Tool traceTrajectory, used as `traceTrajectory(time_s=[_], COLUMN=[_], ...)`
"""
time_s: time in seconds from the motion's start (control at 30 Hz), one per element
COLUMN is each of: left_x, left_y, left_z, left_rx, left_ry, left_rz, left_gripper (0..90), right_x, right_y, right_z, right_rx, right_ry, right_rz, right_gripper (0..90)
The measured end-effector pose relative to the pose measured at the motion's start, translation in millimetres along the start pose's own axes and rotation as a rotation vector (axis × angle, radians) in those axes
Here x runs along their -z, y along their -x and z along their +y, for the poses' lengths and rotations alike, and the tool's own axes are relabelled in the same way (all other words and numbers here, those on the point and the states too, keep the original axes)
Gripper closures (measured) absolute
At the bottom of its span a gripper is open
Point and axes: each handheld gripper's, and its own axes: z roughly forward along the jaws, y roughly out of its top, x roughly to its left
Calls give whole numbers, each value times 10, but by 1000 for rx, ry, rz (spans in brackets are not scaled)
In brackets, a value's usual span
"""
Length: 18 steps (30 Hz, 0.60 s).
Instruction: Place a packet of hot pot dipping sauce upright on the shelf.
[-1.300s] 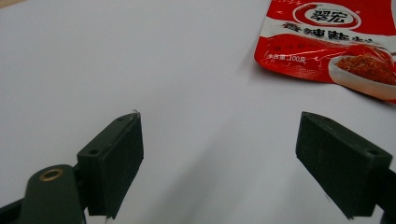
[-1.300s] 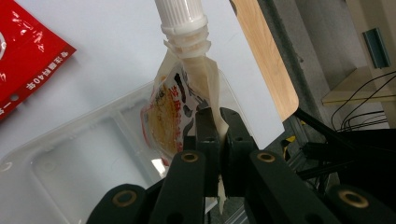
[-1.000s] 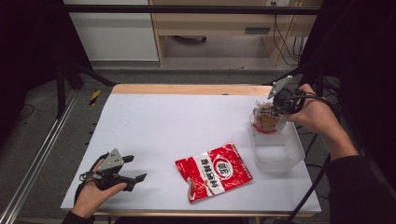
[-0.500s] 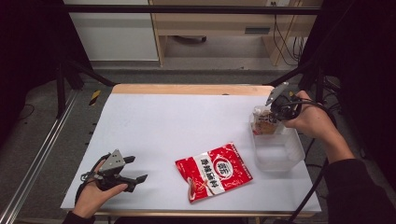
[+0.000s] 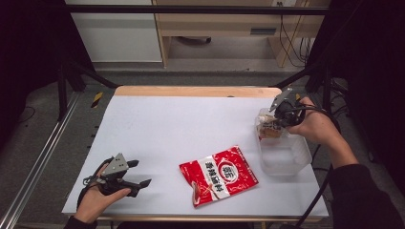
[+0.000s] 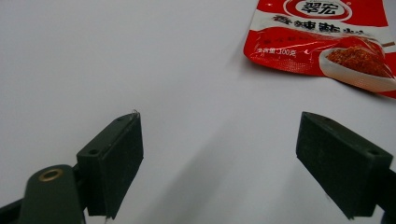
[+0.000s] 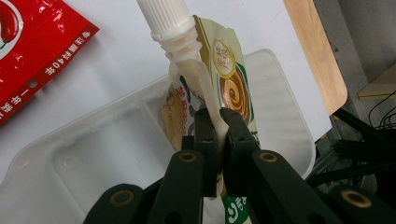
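Note:
A cream spouted pouch (image 7: 224,70) with a white screw cap hangs in my right gripper (image 7: 218,122), whose jaws are shut on its edge. It sits just over the far end of a clear plastic tub (image 7: 93,158). In the high view the right gripper (image 5: 277,119) holds the pouch (image 5: 268,129) at the tub (image 5: 284,160) near the table's right edge. A red seasoning packet (image 5: 218,174) lies flat at the front centre, also seen as the packet (image 6: 322,32) ahead of the left jaws. My left gripper (image 5: 136,174) rests open at the front left, nothing between its fingers (image 6: 114,158).
The white table top (image 5: 191,124) has a wooden strip (image 5: 196,90) along its far edge. A metal rail (image 5: 38,162) runs along the left side. Black frame posts and cables stand beyond the right edge.
The right gripper has sunk a little with the pouch, toward the tub. The left gripper and the red packet have stayed where they were.

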Motion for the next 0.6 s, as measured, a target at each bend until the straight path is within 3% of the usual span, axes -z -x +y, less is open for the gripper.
traceTrajectory(time_s=[0.27,0.3,0.33,0.37,0.6], left_x=[1,2,2,-2,-4], left_y=[2,-1,-1,0,9], left_z=[0,1,1,1,3], left_rx=[-2,-2,-2,-2,-6], left_ry=[-1,0,0,0,-1], left_rz=[-2,-2,-2,-2,-3], left_gripper=[149,148,148,148,146], right_x=[14,56,56,103,283], right_y=[-11,-15,-15,-37,-100], right_z=[-9,-20,-20,-17,23], right_rx=[-37,-48,-48,-70,-98], right_ry=[11,41,41,60,141], right_rz=[17,33,33,29,-39], right_gripper=[770,673,673,560,339])
